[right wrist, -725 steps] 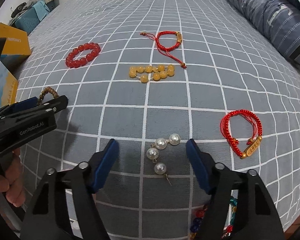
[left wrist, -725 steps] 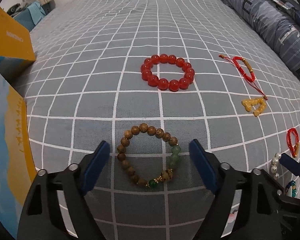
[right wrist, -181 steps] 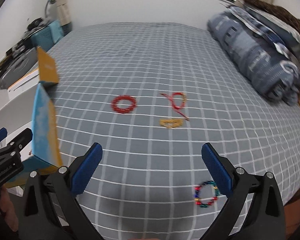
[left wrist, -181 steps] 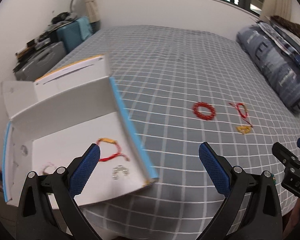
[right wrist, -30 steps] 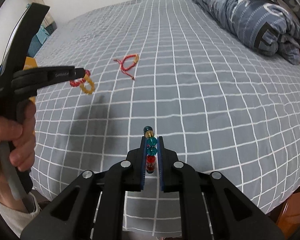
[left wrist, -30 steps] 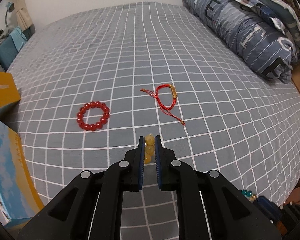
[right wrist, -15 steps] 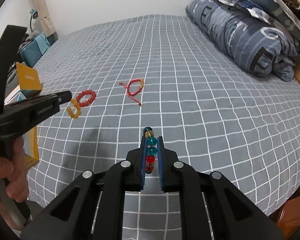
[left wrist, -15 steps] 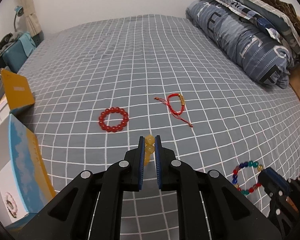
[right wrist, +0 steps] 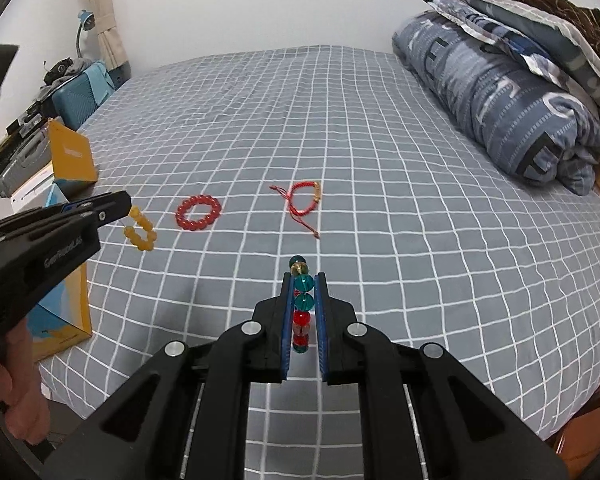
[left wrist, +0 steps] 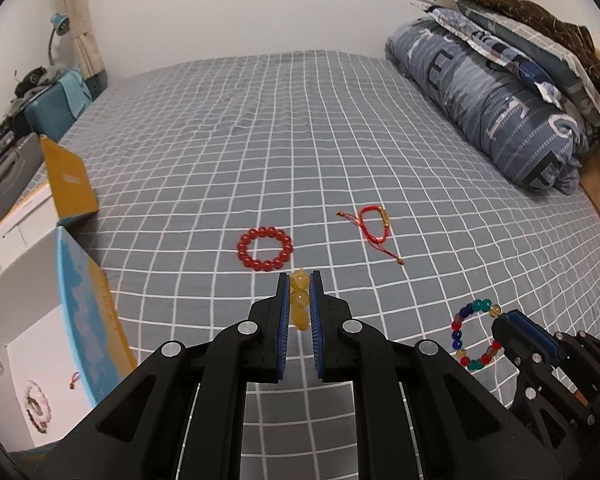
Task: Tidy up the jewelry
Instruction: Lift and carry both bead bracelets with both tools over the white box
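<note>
My left gripper (left wrist: 300,280) is shut on a yellow bead bracelet (left wrist: 300,298) and holds it above the grey checked bed; the bracelet also hangs from it in the right wrist view (right wrist: 141,229). My right gripper (right wrist: 304,280) is shut on a multicoloured bead bracelet (right wrist: 302,304), which also shows in the left wrist view (left wrist: 474,336). A red bead bracelet (left wrist: 265,249) and a red cord bracelet (left wrist: 374,226) lie on the bed ahead. An open white box (left wrist: 24,344) with a blue and yellow wall stands at the left and holds a few pieces.
A rolled blue duvet (left wrist: 496,96) with pillows lies along the bed's right side. A yellow box flap (left wrist: 70,184) stands at the left. A blue case (left wrist: 56,108) and clutter sit beyond the bed's left edge.
Both grippers have risen and pulled back from the bed with their bracelets held. More of the room and the open box at the left have come into view.
</note>
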